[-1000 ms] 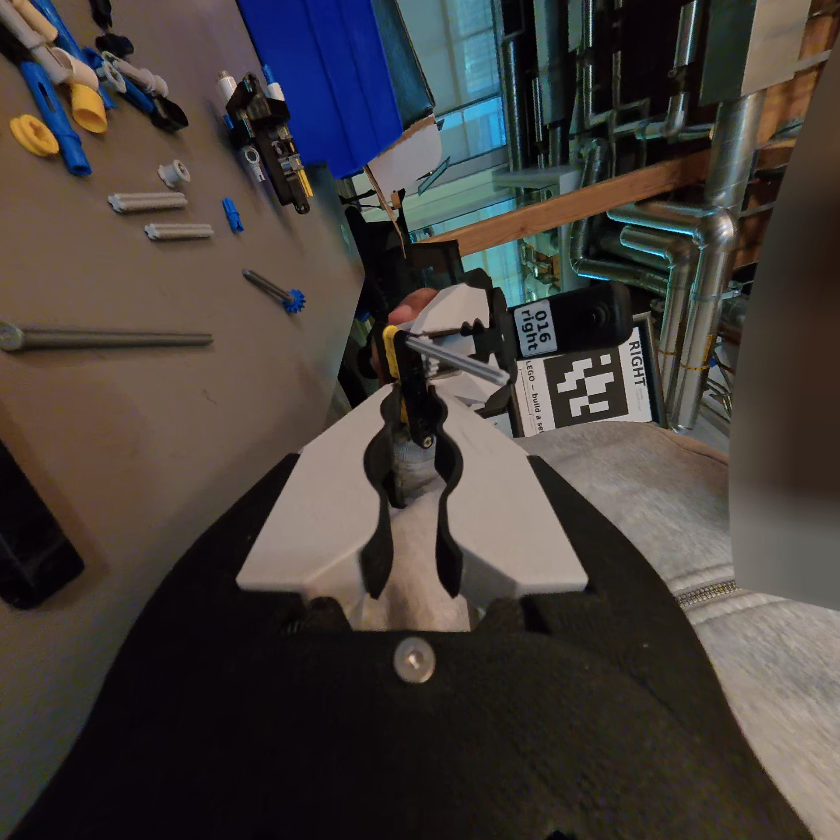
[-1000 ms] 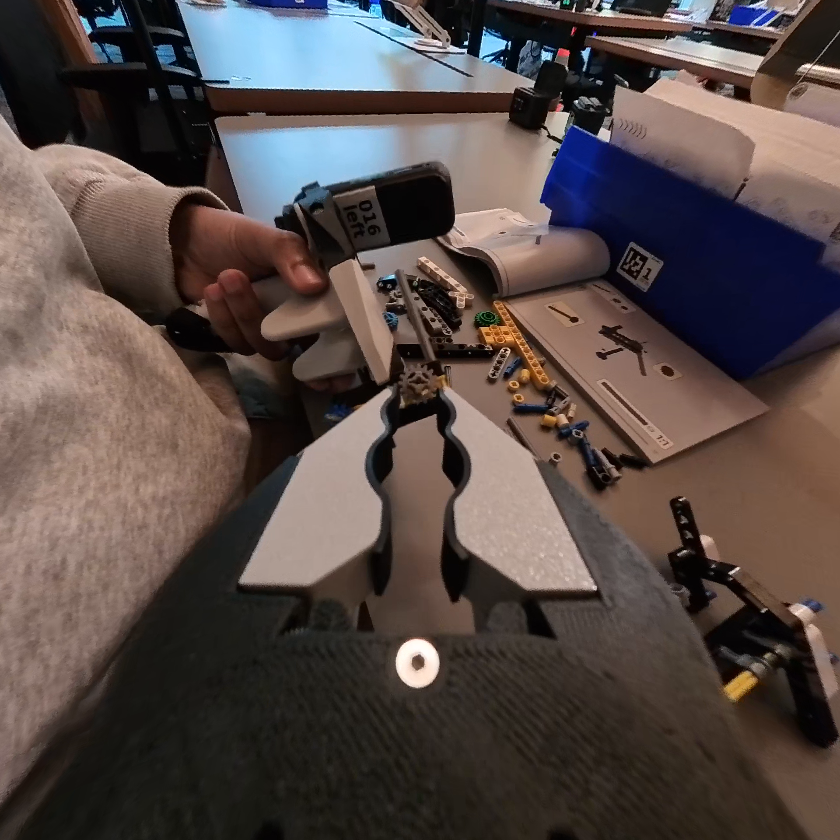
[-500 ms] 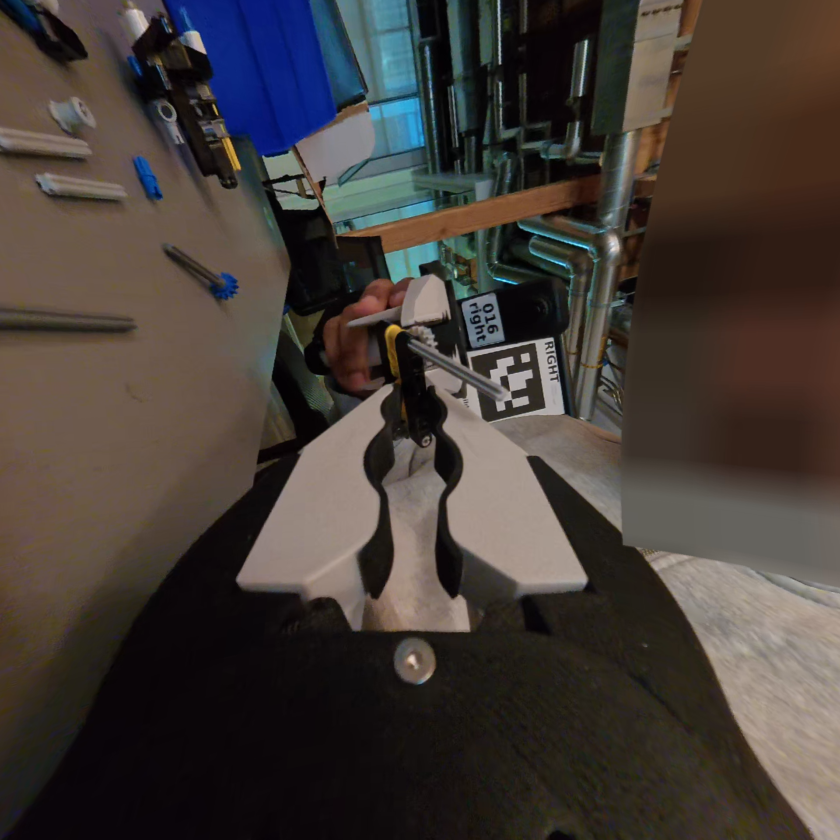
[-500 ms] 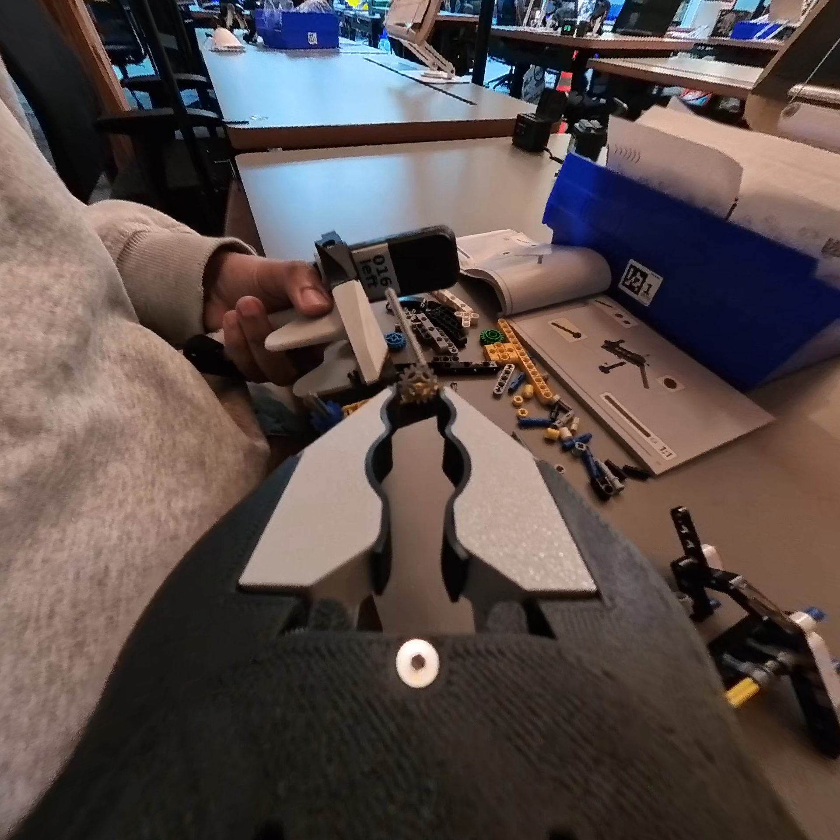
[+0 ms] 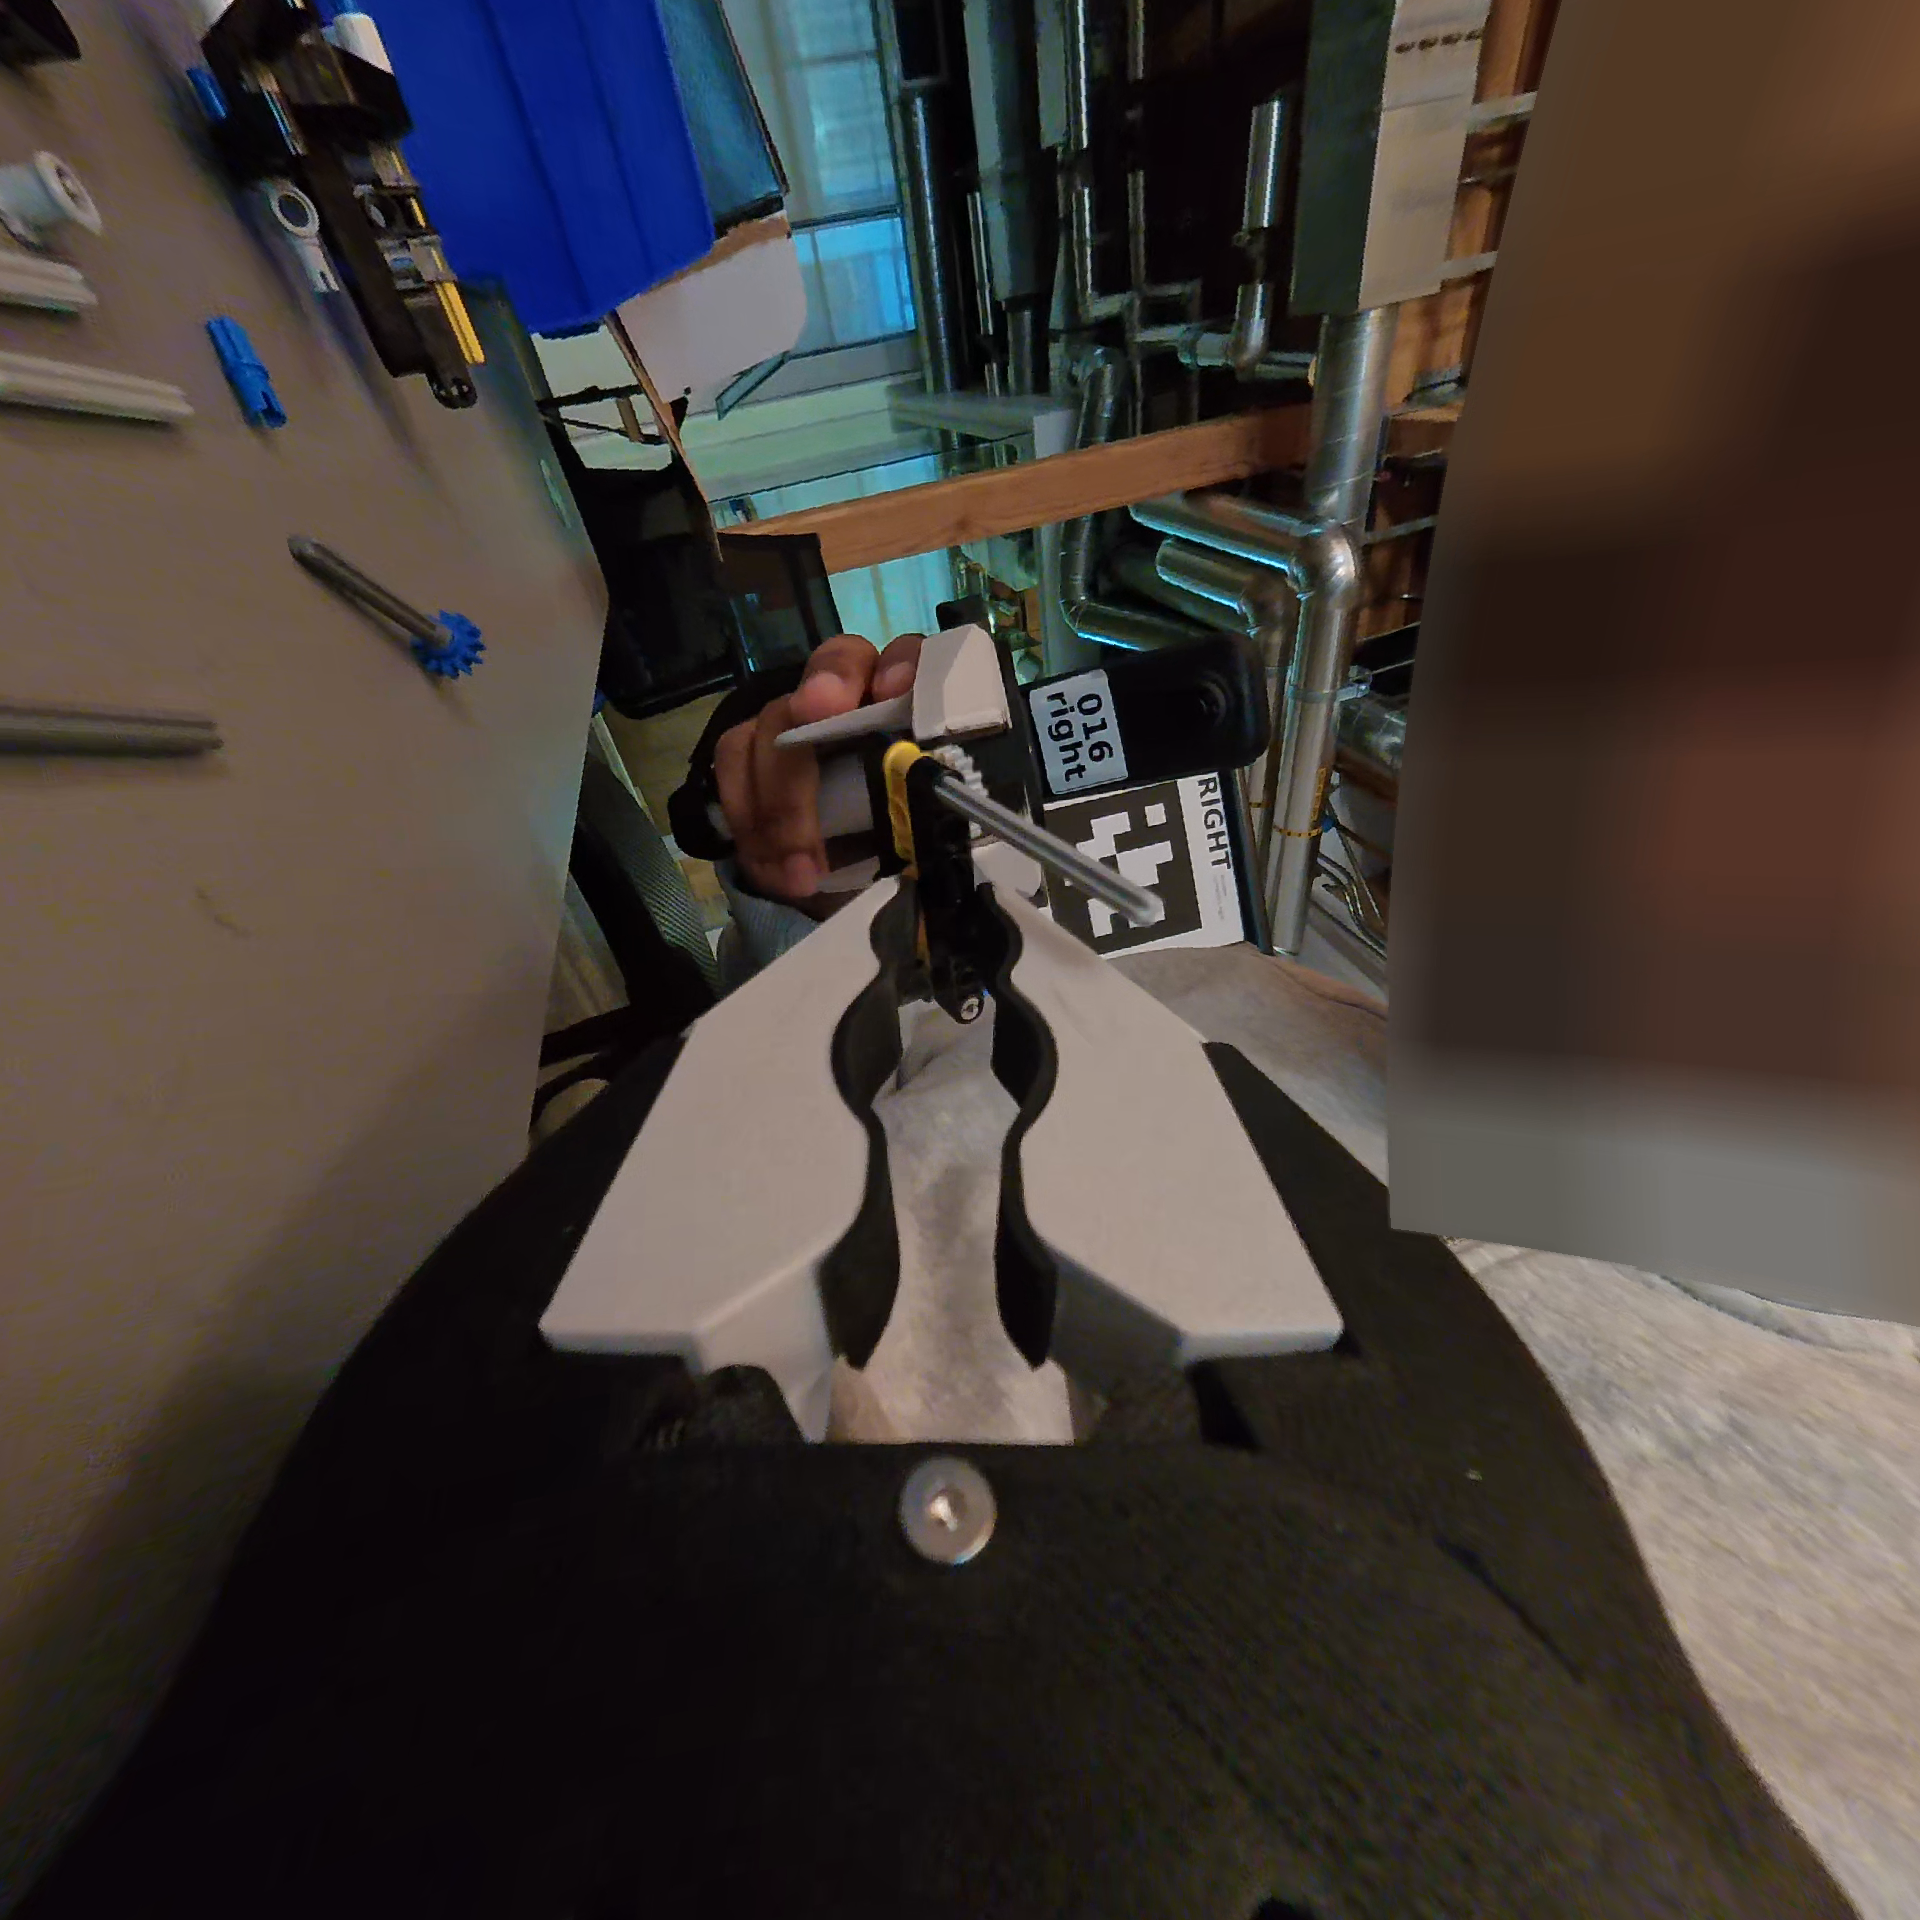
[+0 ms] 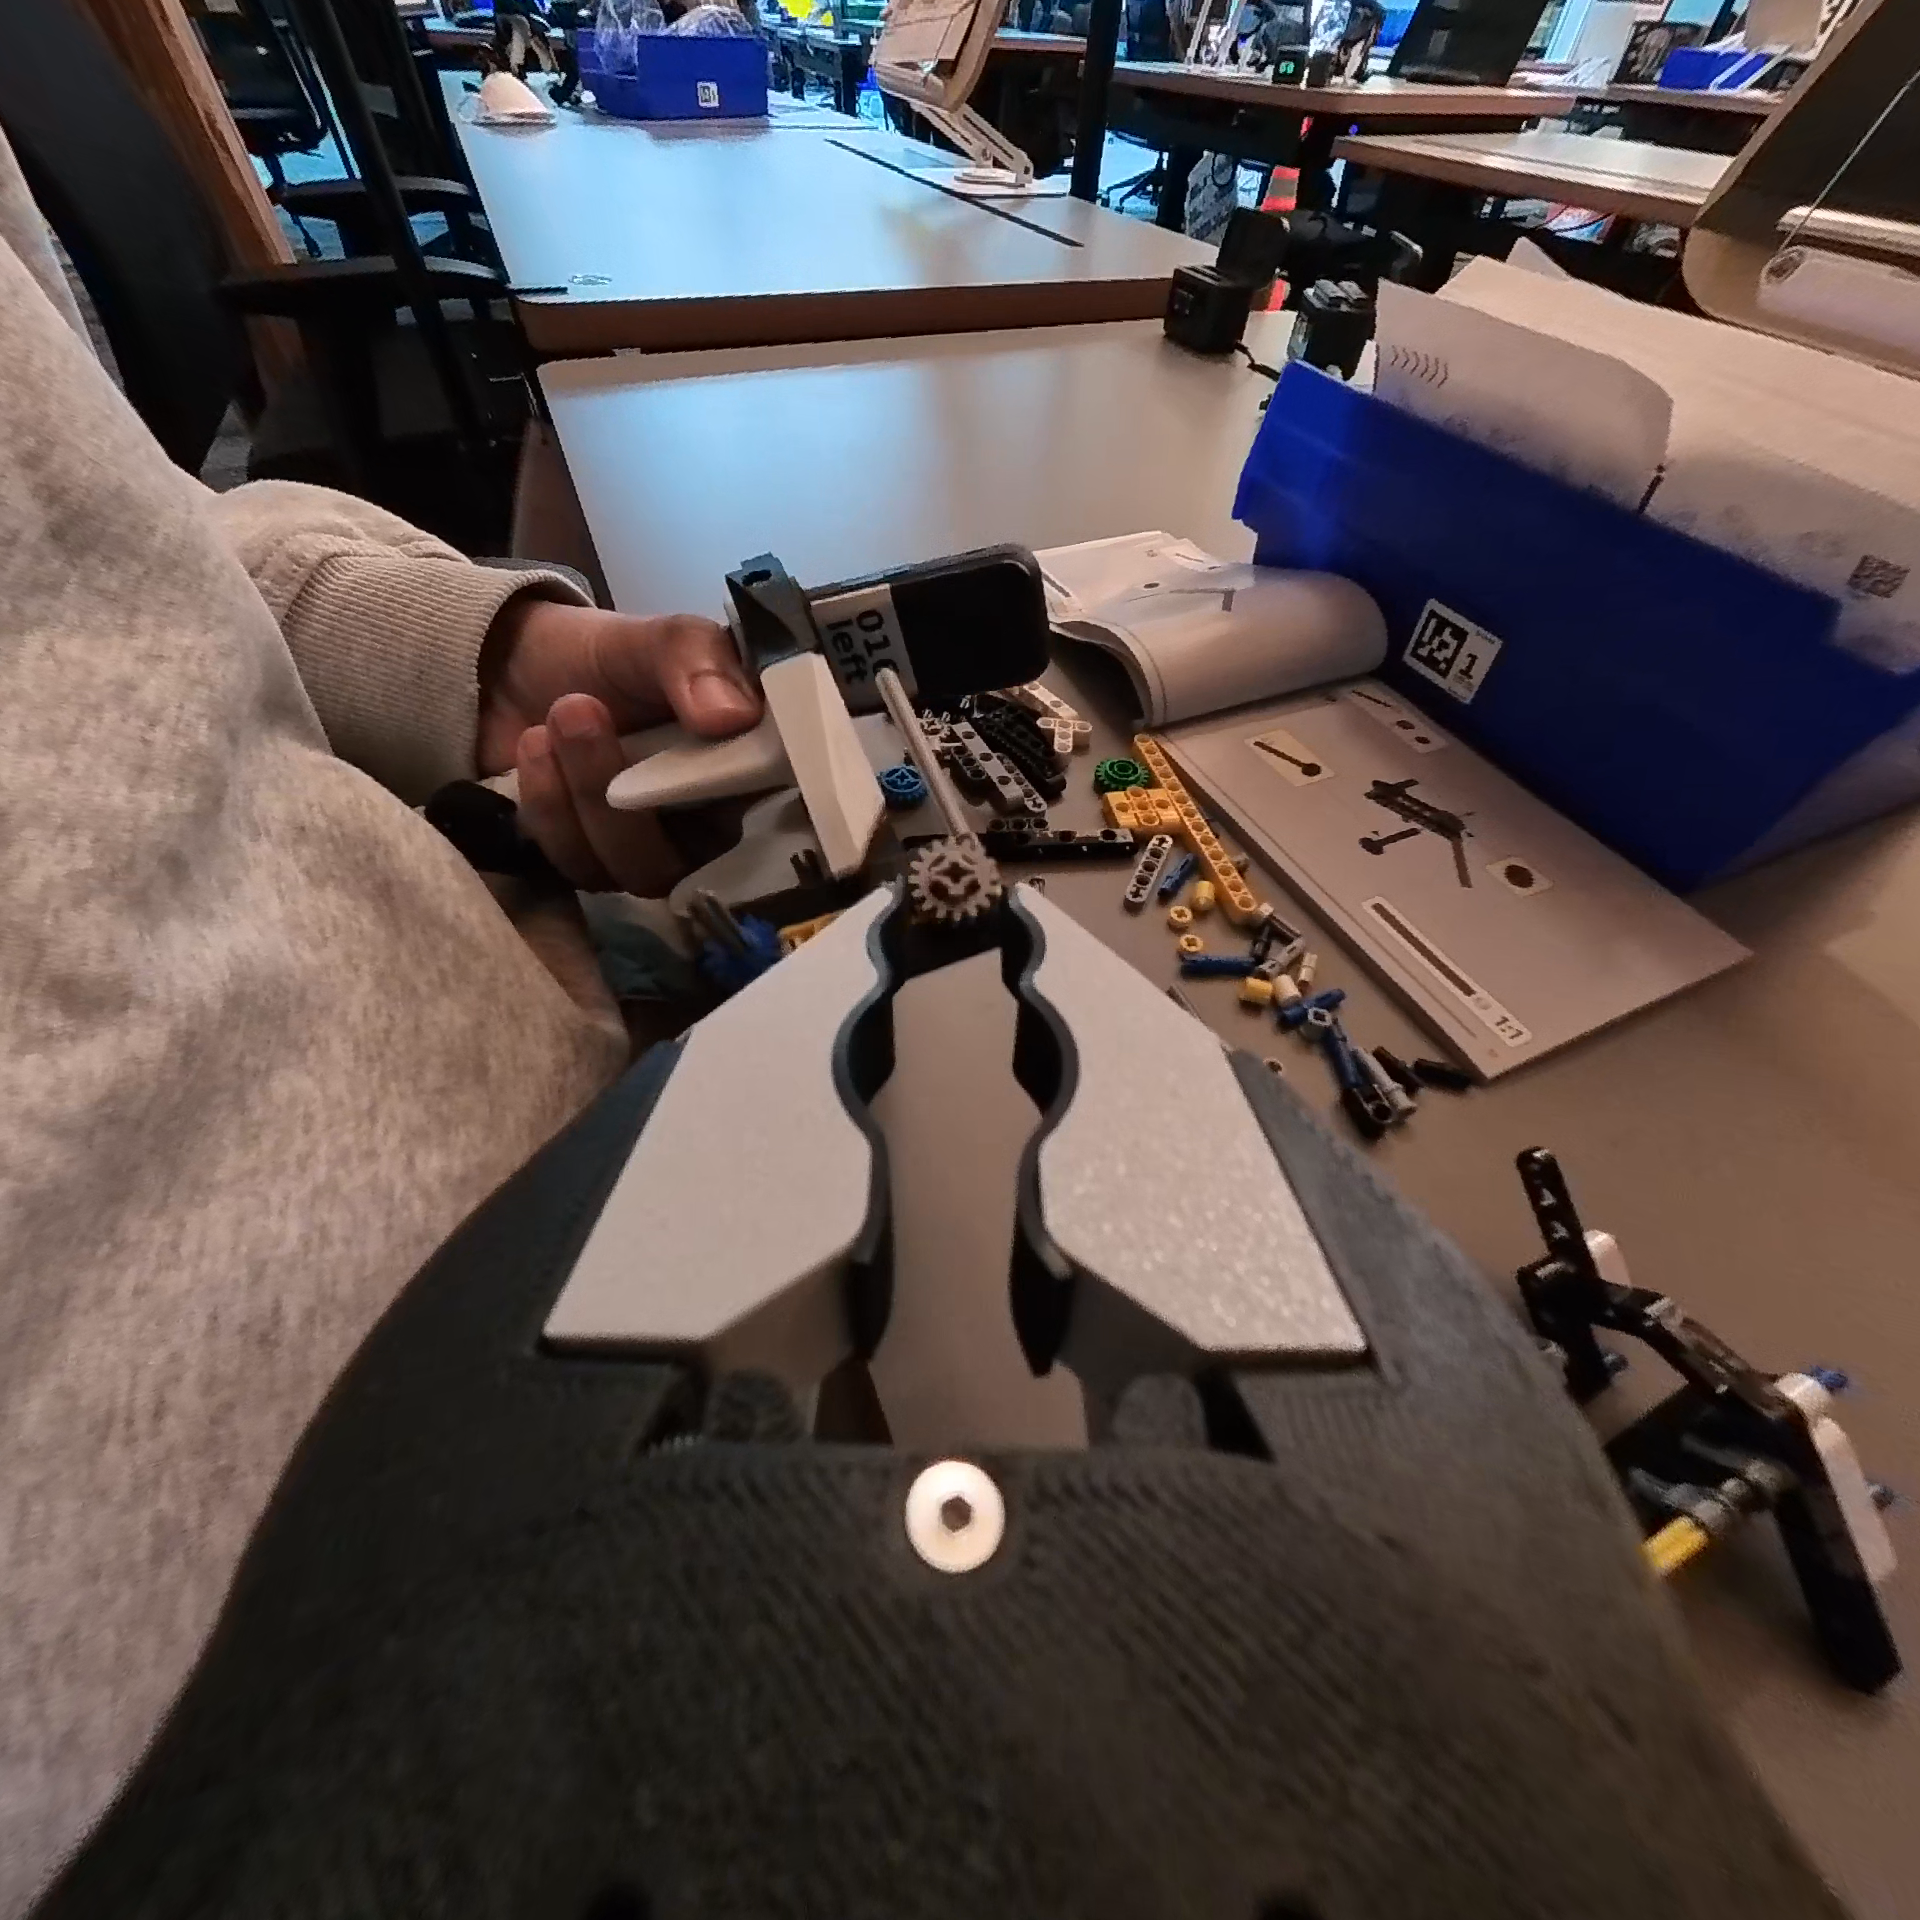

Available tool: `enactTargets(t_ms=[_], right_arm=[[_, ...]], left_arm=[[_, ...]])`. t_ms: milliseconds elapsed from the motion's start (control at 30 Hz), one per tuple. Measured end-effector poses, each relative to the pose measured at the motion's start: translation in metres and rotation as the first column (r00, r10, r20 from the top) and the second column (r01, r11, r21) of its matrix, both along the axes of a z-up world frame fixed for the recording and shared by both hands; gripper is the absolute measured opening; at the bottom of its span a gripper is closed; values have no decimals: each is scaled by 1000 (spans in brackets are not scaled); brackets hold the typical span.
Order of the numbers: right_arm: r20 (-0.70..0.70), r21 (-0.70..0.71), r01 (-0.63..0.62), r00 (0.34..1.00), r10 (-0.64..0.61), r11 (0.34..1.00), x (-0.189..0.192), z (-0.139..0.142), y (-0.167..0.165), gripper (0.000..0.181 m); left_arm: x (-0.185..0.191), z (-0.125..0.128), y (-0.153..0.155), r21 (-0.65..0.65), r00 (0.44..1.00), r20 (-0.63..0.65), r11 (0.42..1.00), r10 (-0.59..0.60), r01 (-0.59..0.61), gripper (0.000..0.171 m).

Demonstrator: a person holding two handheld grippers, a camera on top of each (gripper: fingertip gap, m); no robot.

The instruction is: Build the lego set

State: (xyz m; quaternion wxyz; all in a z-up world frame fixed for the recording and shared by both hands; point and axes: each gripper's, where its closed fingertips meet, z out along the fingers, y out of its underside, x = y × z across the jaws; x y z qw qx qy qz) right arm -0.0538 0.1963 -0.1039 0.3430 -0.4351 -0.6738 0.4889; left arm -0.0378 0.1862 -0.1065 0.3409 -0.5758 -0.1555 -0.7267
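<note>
In the left wrist view my left gripper is shut on a small black beam with a yellow piece, held in the air off the table edge. A grey axle passes through the beam. In the right wrist view my right gripper is shut on a small grey gear that sits on the near end of that axle. The two grippers face each other, joined by the axle. A hand holds each one.
A black part-built assembly stands on the table at the right. Loose bricks, an instruction sheet and a blue bin lie beyond. An axle with a blue gear and long grey axles lie on the table. The tips of both grippers are at nearly the same place. Both grippers' tips are roughly 20 cm from the black part-built assembly.
Both grippers have kept their grip and stayed joined by the axle. Both views have swung: the table has slid to the left in the left wrist view, and the right wrist view shows more of the far tables.
</note>
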Motion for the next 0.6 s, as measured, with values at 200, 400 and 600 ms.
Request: enactTargets(t_ms=[200,400,600], right_arm=[[-10,-14,-6,1000,6,1000,0,2,-1,15],[-30,-66,-40,999,38,997,3,7,-4,13],[-42,-88,-61,997,58,994,5,9,-6,12]], left_arm=[[0,1,-1,6,1000,13,1000,-5,5,9],[2,4,-4,20,999,29,999,-27,26,9],[2,5,-5,29,999,37,999,-35,34,9]])
